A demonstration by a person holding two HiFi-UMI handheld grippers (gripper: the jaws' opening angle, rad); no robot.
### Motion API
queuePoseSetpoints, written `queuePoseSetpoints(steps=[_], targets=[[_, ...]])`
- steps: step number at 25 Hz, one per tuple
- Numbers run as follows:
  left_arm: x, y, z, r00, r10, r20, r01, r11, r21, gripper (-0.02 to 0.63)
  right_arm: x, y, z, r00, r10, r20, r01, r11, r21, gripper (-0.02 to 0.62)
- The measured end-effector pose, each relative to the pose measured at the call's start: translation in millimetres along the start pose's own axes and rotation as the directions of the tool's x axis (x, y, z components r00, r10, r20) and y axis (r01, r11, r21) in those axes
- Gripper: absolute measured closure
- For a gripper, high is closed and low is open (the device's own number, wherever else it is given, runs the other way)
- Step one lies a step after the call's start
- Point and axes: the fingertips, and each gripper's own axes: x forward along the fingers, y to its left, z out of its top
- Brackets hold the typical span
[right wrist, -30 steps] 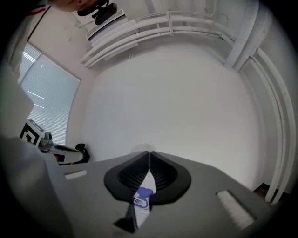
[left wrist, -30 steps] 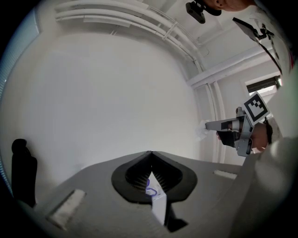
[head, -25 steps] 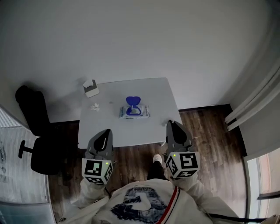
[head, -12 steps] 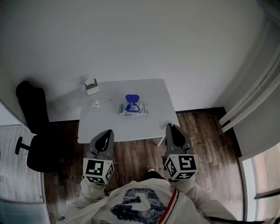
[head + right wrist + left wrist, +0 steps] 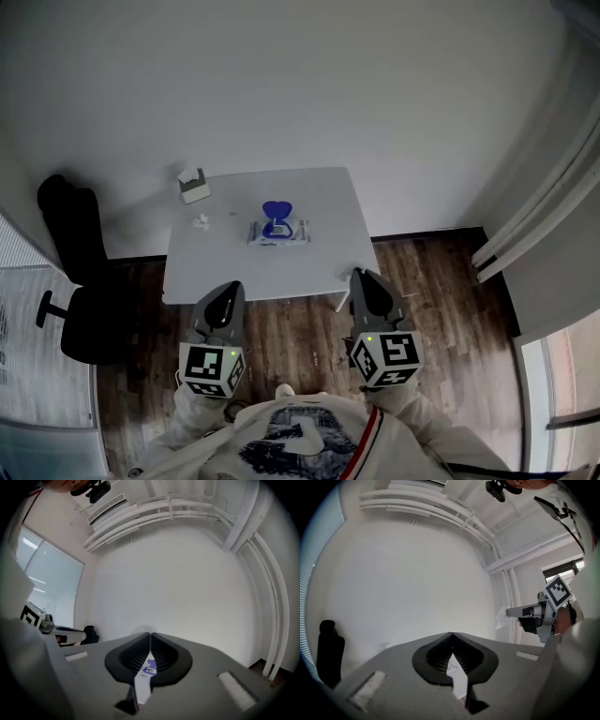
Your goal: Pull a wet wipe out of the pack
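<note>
Frankly, the pack [image 5: 278,232] on the counter [image 5: 323,267] looks indistinct; your left claw [image 5: 229,286] and right claw [image 5: 362,276] sit closed over wood floor [image 5: 291,328].

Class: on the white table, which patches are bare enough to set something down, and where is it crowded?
Bare: the right side of the table, between the wipe pack and the right edge; also the front strip between pack and near edge. Crowded: the back-left corner, with the small white box and crumpled wipe.
</note>
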Motion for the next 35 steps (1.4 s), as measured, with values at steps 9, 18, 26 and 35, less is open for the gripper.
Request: queuePoseSetpoints(steps=[9,18,26,35], targets=[[0,-31,-2,1.0,0.022,-0.021,-0.022,1.0,0.003,0.601,-13,-20,-11,0.999,0.015,-0.042,-0.015,1.0,0.002,0.58],[2,-40,-3,0.999,0.026,-0.027,-0.026,1.0,0.007,0.601,-16,-25,-14,0.999,0.029,-0.036,-0.028,0.999,0.024,0.578],[7,-41,-6,0.999,0.022,-0.037,-0.022,1.0,0.004,0.601,-14,-26,-21,0.998,0.031,-0.047,-0.029,0.999,0.038,0.578],[23,-36,-44,0.989,0.002,-0.147,-0.011,0.998,-0.06,0.601,9,8,-83,0.97,0.117,-0.211,-0.104,0.992,0.073,0.578]])
